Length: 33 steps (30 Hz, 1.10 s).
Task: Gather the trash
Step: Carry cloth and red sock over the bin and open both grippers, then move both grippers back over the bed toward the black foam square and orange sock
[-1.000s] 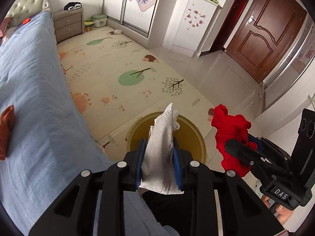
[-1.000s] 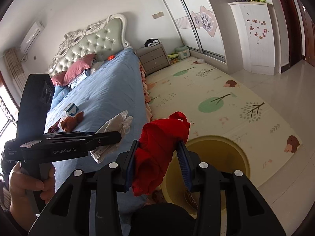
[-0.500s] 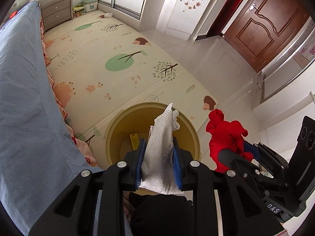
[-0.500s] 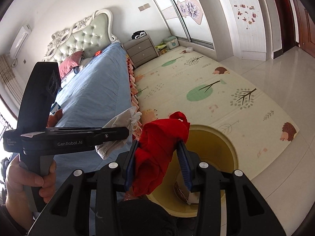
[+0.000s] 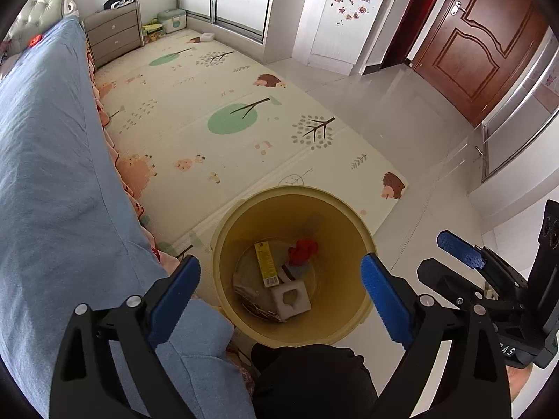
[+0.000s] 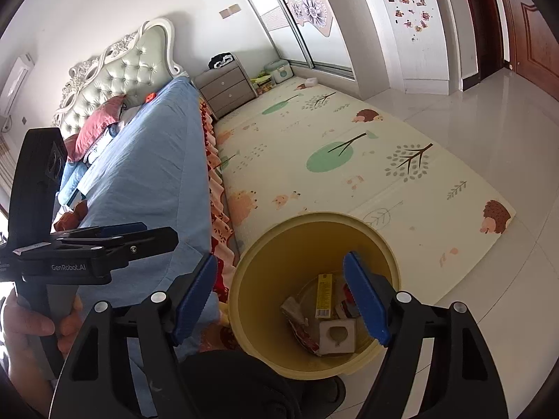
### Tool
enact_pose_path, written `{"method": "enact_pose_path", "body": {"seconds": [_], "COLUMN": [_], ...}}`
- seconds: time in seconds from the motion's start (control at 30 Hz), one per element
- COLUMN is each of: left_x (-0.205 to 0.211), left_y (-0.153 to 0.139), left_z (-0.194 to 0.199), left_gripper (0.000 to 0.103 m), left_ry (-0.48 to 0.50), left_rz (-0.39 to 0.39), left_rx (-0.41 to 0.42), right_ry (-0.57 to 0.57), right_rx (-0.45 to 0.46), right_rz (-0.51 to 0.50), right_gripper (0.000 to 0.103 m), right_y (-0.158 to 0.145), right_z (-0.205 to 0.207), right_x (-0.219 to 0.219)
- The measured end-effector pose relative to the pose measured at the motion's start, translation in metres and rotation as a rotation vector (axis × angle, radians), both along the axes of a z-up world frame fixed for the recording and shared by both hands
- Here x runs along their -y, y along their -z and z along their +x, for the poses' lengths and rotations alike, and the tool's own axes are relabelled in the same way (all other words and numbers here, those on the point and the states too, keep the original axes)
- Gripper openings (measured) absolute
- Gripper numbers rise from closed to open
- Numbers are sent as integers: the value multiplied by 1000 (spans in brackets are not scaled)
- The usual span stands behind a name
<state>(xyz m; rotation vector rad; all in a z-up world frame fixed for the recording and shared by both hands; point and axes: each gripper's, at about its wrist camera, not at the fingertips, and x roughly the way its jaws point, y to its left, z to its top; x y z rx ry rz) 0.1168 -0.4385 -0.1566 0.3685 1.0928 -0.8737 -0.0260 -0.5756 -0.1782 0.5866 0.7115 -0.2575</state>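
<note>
Both loads have dropped since half a second ago: the white cloth that the left gripper (image 5: 279, 293) pinched and the red bundle that the right gripper (image 6: 279, 300) clamped are gone from between the pads, and both pairs of jaws now stand wide apart with nothing in them.

A red crumpled piece (image 5: 302, 248) lies on the bottom of the yellow bin (image 5: 223, 244), toward its far wall, next to a yellow carton (image 5: 266, 265) and a white foam block (image 5: 291, 298) near the bin's near wall. The white cloth cannot be picked out with any certainty among the wrappers at the bottom, so I only judge that it went in too.

Each gripper hangs directly above the bin's mouth with its fingers pointing down into it, which is presumably why the jaws were opened here: whatever falls lands inside the rim, not on the floor. In the right wrist view the left gripper (image 6: 115, 241) is seen from the side, level with the bed edge, held in a bare hand (image 6: 38, 324).

That bin stands on the tiled floor at the corner of the patterned play mat (image 5: 244, 111), close against the side of the bed with the blue cover (image 5: 52, 174). More scraps, brown-red ones (image 6: 70, 214), seem to lie on the bed's far edge, so collecting looks unfinished.
</note>
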Motion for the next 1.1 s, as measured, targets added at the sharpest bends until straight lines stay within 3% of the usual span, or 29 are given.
{"method": "enact_pose_path", "body": {"seconds": [0.43,0.73,1.1], "left_x": [-59,-149,-256], "left_y": [-39,-59,-81], "left_z": [-9,5,30], "left_gripper": [93,93,93], "left_ry": [-51,-196,-382], "left_rz": [-57,-69,-88], "left_rx": [88,161,229], "right_ry": [-107,-237,-427], "right_rx": [87,147,181], "right_rz": [-70,-115,-148], "right_gripper": [72,72,72], "right_y": [-46,-78,-96], "right_z": [13,44,94], "right_x": [-49,-107,-196]}}
